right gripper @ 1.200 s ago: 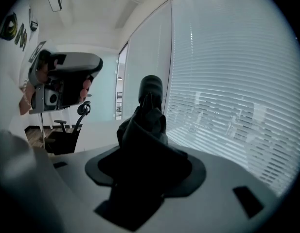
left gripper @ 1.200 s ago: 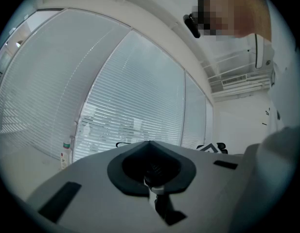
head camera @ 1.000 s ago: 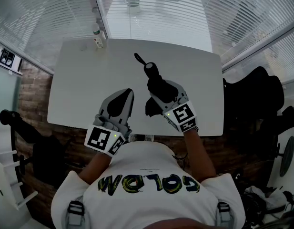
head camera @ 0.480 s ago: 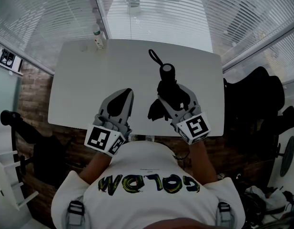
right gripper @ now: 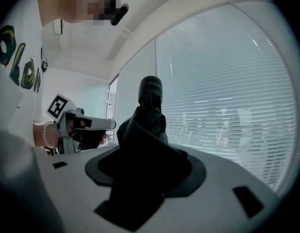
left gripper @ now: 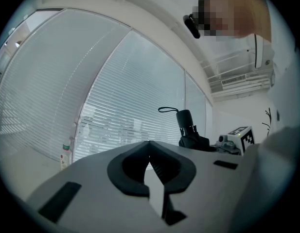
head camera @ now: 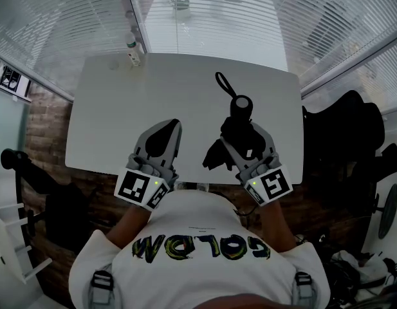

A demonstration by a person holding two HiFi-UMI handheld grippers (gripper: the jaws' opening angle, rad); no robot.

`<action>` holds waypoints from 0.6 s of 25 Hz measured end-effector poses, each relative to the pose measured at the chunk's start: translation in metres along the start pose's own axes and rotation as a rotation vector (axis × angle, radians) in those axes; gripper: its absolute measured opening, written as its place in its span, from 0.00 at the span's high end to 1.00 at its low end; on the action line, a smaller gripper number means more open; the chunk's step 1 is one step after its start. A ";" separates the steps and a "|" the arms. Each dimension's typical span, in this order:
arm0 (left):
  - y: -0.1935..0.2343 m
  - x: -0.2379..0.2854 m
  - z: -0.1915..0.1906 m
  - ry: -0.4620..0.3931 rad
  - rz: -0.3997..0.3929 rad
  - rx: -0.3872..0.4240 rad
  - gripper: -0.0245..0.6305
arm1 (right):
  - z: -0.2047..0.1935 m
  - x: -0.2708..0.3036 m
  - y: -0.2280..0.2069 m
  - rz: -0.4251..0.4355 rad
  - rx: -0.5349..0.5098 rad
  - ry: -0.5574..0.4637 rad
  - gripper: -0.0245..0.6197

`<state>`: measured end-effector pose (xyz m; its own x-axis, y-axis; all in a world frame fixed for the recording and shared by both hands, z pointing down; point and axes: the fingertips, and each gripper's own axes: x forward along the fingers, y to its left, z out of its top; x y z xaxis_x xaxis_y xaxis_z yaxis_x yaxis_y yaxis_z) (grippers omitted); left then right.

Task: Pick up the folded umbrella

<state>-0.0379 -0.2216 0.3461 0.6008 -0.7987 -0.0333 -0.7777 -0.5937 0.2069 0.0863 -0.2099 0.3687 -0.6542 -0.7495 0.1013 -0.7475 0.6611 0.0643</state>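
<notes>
My right claw (head camera: 244, 136) is clamped on the folded umbrella (head camera: 240, 108), pads pressing on the black fabric of its lower half. In the right gripper view the bundled cloth (right gripper: 149, 135) fills the space between the jaws, and the rounded handle end sticks up past the tips. From the head view the umbrella points away from me, above the right part of the white desk (head camera: 108, 108), with its wrist strap (head camera: 224, 84) looping off the far end toward the window blinds (head camera: 211, 11). A loose flap of fabric hangs out on the left side of the claw.

My left claw (head camera: 163, 136) sits over the near middle of the desk, well apart from the umbrella, its tips touching and nothing between them (left gripper: 149, 142).

Against a second ago, the right claw and umbrella have shifted rightward across the desk and drawn nearer my body, and the strap has moved right with them. The left claw has not budged.
</notes>
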 end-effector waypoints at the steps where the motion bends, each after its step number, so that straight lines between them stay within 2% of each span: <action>1: 0.000 0.000 0.000 0.000 0.000 0.000 0.95 | 0.001 -0.002 0.001 -0.002 0.005 -0.010 0.60; 15: -0.001 0.001 -0.001 0.003 -0.005 -0.001 0.95 | 0.010 -0.016 0.009 -0.015 -0.011 -0.049 0.60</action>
<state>-0.0366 -0.2223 0.3465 0.6051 -0.7956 -0.0310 -0.7747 -0.5973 0.2077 0.0891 -0.1926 0.3581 -0.6482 -0.7597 0.0512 -0.7560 0.6502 0.0760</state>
